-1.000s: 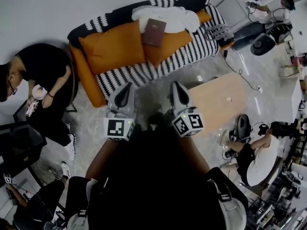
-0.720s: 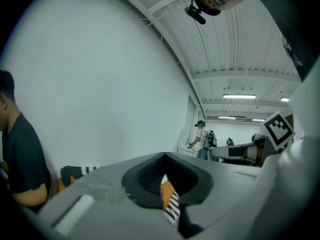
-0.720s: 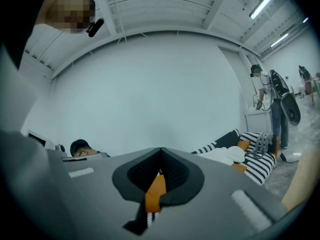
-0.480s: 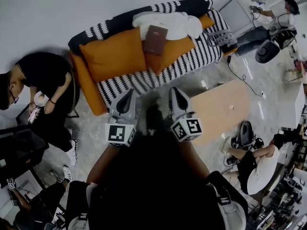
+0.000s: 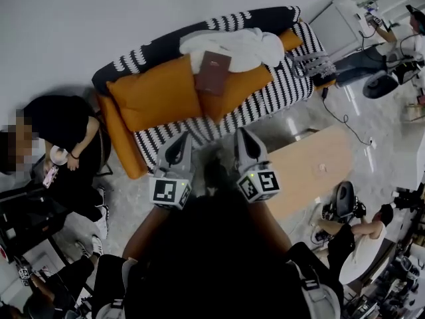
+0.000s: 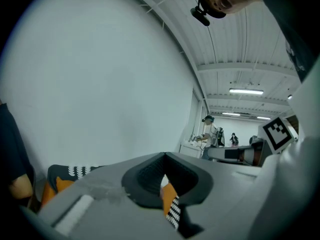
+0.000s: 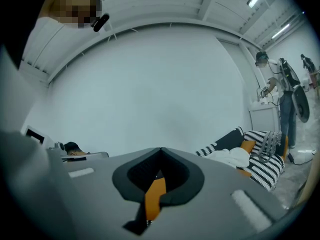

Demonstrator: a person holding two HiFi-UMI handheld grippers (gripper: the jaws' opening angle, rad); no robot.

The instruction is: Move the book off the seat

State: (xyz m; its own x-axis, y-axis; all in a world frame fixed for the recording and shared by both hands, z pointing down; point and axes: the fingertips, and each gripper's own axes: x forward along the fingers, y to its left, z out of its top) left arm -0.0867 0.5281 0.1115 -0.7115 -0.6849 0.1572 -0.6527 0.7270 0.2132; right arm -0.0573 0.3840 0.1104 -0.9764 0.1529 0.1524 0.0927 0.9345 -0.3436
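Observation:
A dark brown book (image 5: pixel 212 73) lies on the orange seat cushions (image 5: pixel 156 92) of a black-and-white patterned sofa (image 5: pixel 265 95), against a white blanket (image 5: pixel 236 45). My left gripper (image 5: pixel 182 138) and right gripper (image 5: pixel 243 134) are held side by side in front of the sofa, short of its front edge, pointing at it. Both are shut with nothing between the jaws. In the left gripper view the shut left gripper (image 6: pixel 164 157) shows only a sliver of orange cushion (image 6: pixel 170 194). The right gripper (image 7: pixel 160 151) has the sofa (image 7: pixel 265 159) off to its right; the book is hidden there.
A light wooden coffee table (image 5: pixel 312 168) stands right of my right gripper. A person in black (image 5: pixel 63 128) sits left of the sofa's orange arm. More people, chairs and floor cables (image 5: pixel 345 118) crowd the right side. A plain wall runs behind the sofa.
Both grippers have travelled together toward the sofa, so the book and cushions now sit lower in the head view, nearer the tips. The jaws stay shut.

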